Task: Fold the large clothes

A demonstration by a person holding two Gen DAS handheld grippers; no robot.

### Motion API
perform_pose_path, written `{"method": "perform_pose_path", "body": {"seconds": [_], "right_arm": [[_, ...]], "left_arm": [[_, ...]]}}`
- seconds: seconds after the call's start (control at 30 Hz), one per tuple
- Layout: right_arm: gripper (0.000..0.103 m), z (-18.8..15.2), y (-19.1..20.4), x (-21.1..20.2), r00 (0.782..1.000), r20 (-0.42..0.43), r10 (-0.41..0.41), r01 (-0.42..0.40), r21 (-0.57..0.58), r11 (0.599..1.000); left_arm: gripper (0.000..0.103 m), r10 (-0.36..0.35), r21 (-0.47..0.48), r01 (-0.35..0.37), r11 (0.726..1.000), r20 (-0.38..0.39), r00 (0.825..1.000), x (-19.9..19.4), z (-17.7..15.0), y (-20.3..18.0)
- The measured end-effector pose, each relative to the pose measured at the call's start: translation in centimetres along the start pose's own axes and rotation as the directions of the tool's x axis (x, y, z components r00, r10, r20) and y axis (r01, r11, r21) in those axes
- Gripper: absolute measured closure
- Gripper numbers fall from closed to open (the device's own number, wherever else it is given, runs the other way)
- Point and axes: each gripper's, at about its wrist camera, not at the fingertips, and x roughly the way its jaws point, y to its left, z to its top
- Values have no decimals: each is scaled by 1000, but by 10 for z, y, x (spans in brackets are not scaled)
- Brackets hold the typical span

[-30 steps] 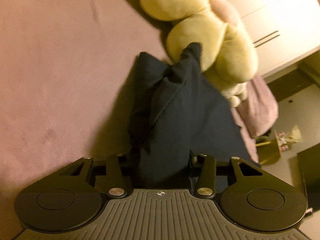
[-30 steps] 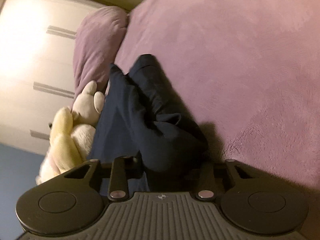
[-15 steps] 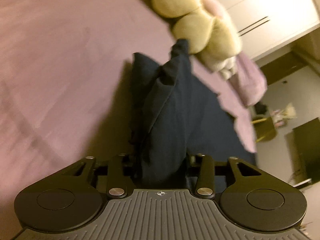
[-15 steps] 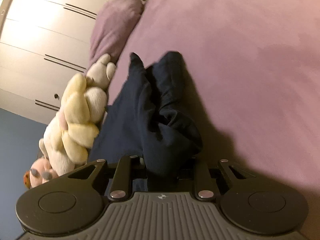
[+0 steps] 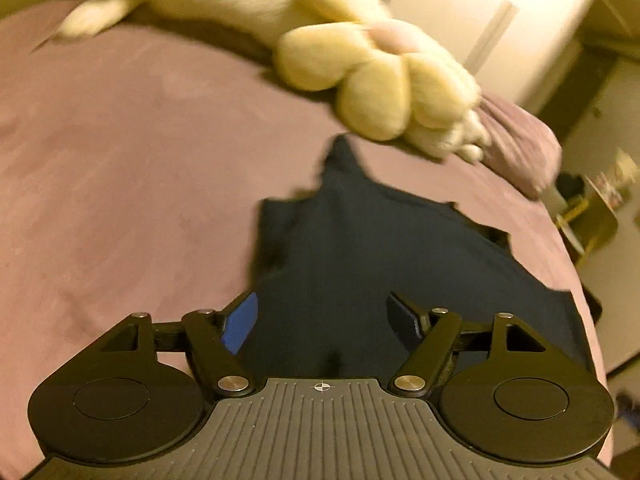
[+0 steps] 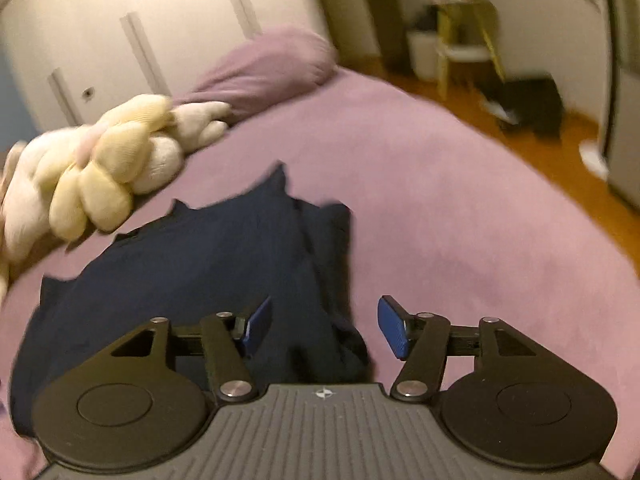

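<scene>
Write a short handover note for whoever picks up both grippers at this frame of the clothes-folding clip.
Left gripper: jaws opening, pads clear of the cloth; nothing held.
Right gripper: jaws opening too, nothing gripped; the cloth's bunched edge lies below the gap.
Garment: dark navy, lying on the purple bed cover, partly gathered, with a thicker folded strip along its right side and ragged far corners. Plush toy sits just beyond it, a pillow further back.
Done: garment laid down and let go.
Left: it is not yet a neat fold; smooth it, then regrip the edges for the next fold.
</scene>
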Motion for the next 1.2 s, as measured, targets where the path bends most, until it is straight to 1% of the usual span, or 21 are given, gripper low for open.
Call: {"method": "perform_pose_path", "body": {"seconds": [0.07,0.13,0.17,0.23,0.33,0.4,0.43,0.47,0.5,0.57,0.6,0.67,0.7,0.77,0.8,0.9,0.93,0.97,1.03,1.1,1.2], "right_arm": [[48,3,23,7,998,37,50,-47,-70,996],[57,3,49,21,989,92,118,-102,-164,981],[58,4,59,30,985,103,137,-115,-198,973],[69,10,82,58,981,94,167,-140,-242,960],[71,22,115,98,984,72,162,-136,-274,952],[71,27,134,122,983,48,176,-152,-313,938],[71,29,142,134,985,42,166,-143,-334,932],[71,27,146,143,989,36,142,-119,-361,925],[71,25,149,153,993,26,115,-97,-381,920],[70,18,147,177,999,7,54,-46,-400,915],[70,12,139,186,999,12,48,-39,-396,917],[70,2,124,193,996,32,85,-68,-352,934],[70,1,125,195,996,42,78,-58,-354,933],[70,-1,136,196,998,49,39,-15,-412,911],[70,0,138,196,998,46,36,-13,-419,908],[70,15,132,192,998,12,55,-46,-402,915],[70,19,128,190,999,21,40,-28,-411,911],[70,23,124,188,999,51,0,21,-425,905],[70,33,108,187,993,94,-77,109,-413,904],[70,41,91,190,988,88,-124,148,-376,915],[70,45,75,193,981,97,-169,192,-331,924]], "left_arm": [[9,-20,86,16,996,38,999,14,3,-29],[8,4,166,-19,986,90,996,31,4,-54],[8,14,200,-36,979,115,993,41,3,-64],[8,36,263,-75,962,150,988,66,5,-85],[7,98,329,-160,931,198,975,102,7,-101],[7,140,357,-216,909,228,964,123,4,-100],[6,173,363,-245,899,219,960,135,2,-96],[5,190,363,-253,897,199,961,145,0,-90],[3,182,348,-237,907,183,966,154,-5,-80],[0,151,299,-205,932,191,970,162,-11,-69],[0,162,302,-217,928,198,967,165,-13,-70],[0,194,333,-256,907,210,958,167,-14,-77],[0,201,343,-264,901,209,957,167,-13,-80],[0,196,338,-249,908,184,963,165,-6,-78],[0,196,335,-246,910,176,965,162,0,-77],[0,237,340,-301,891,216,947,154,12,-70],[0,256,337,-320,886,221,941,156,17,-67],[0,272,327,-332,885,215,938,157,21,-62],[0,291,280,-335,900,186,938,161,28,-50],[0,299,221,-329,918,158,941,164,31,-38],[0,285,175,-304,936,123,950,170,31,-27]]}}
